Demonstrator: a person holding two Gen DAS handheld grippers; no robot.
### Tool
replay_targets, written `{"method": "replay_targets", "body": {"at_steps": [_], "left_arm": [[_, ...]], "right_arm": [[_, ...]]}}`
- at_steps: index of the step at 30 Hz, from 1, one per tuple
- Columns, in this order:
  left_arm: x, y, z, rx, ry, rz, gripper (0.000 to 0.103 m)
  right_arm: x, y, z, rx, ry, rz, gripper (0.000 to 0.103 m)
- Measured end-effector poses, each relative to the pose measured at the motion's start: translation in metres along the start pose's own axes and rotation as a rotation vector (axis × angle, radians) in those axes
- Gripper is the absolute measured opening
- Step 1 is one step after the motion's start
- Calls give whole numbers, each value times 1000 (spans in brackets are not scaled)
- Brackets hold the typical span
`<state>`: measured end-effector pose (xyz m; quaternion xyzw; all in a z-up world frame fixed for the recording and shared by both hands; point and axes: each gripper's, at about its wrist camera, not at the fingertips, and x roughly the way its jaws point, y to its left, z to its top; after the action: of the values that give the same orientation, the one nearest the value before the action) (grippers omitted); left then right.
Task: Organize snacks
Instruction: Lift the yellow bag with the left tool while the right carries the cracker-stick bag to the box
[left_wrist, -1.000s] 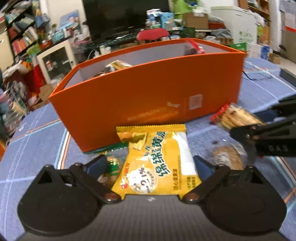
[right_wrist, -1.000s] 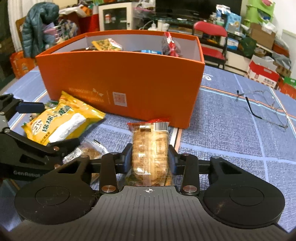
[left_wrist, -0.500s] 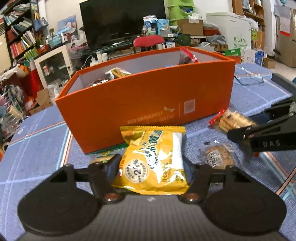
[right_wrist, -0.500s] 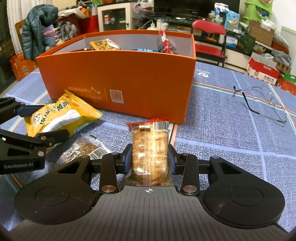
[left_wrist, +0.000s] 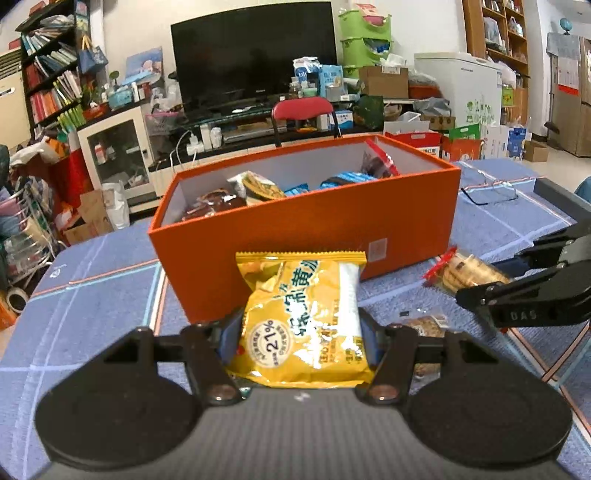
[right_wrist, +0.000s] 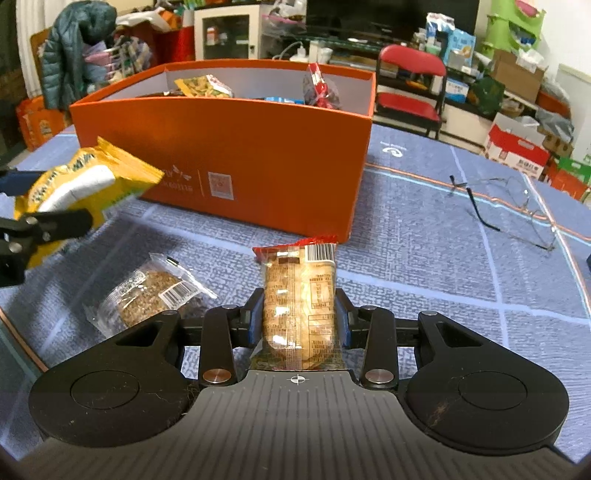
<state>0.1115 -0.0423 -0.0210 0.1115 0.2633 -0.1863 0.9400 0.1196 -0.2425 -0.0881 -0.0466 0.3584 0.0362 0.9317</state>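
A blue-clothed table (right_wrist: 424, 266) carries an orange box (right_wrist: 240, 158), a clear-wrapped biscuit (right_wrist: 147, 291) and spectacles (right_wrist: 509, 206).

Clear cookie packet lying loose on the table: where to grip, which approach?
Grip the cookie packet across its round middle, coming from above. It lies flat on the cloth, so a side approach finds no edge to catch. The thin clear end flaps would likely slip. Both grippers hold other snacks now, so one must unload first.

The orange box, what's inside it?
The orange box holds several snack packets: a yellow-green one, a red-topped one, blue ones and dark ones. Its front wall hides whatever lies lower.
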Motion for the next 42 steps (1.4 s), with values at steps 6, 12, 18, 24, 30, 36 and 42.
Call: {"method": "replay_targets", "body": {"at_steps": [6, 12, 18, 24, 30, 36, 42], "left_arm": [[-9, 5, 1, -14, -10, -2, 61], [-10, 12, 4, -81, 49, 1, 61], [-16, 15, 7, -106, 63, 26, 61], [-32, 14, 13, -116, 57, 41, 61], [-51, 20, 21, -147, 31, 57, 61], [-63, 25, 32, -171, -1, 86, 61], [-69, 35, 38, -181, -10, 108, 61]], "right_arm": [[-9, 6, 2, -18, -7, -7, 21], [-25, 12, 3, -41, -6, -12, 21], [-51, 14, 9, -35, -34, -14, 21], [-75, 27, 19, -51, -68, -5, 21], [-102, 36, 32, -11, -103, -2, 21], [-123, 45, 60, 53, -148, -36, 21], [-124, 54, 80, 81, -155, -65, 21]]}}
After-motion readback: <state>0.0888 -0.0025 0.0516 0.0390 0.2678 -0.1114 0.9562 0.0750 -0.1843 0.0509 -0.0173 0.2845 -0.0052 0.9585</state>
